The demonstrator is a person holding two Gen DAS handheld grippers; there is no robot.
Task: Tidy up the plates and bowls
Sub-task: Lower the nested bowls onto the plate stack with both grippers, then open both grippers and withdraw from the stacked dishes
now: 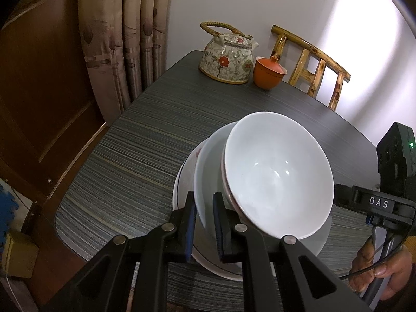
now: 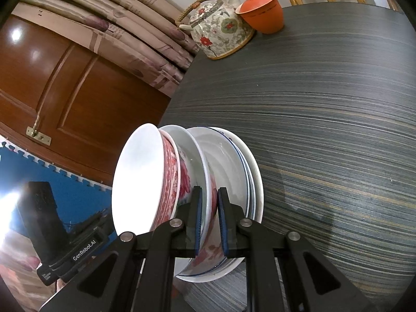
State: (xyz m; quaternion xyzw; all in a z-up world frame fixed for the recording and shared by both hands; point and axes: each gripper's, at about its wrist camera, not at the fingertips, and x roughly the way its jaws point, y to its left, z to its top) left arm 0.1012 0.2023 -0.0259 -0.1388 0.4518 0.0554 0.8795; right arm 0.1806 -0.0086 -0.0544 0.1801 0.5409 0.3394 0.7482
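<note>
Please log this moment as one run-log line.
left claw: shut on pale bowl rim | right claw: shut on same bowl | top bowl nested | stack on table

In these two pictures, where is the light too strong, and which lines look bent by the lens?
Left wrist view: the wall at upper right is washed out to white; the table edge bows and the corners go dark. Right wrist view: glare whitens the lower left corner and the inside of the top bowl; a bright spot shines on the door; the table's stripes curve.
</note>
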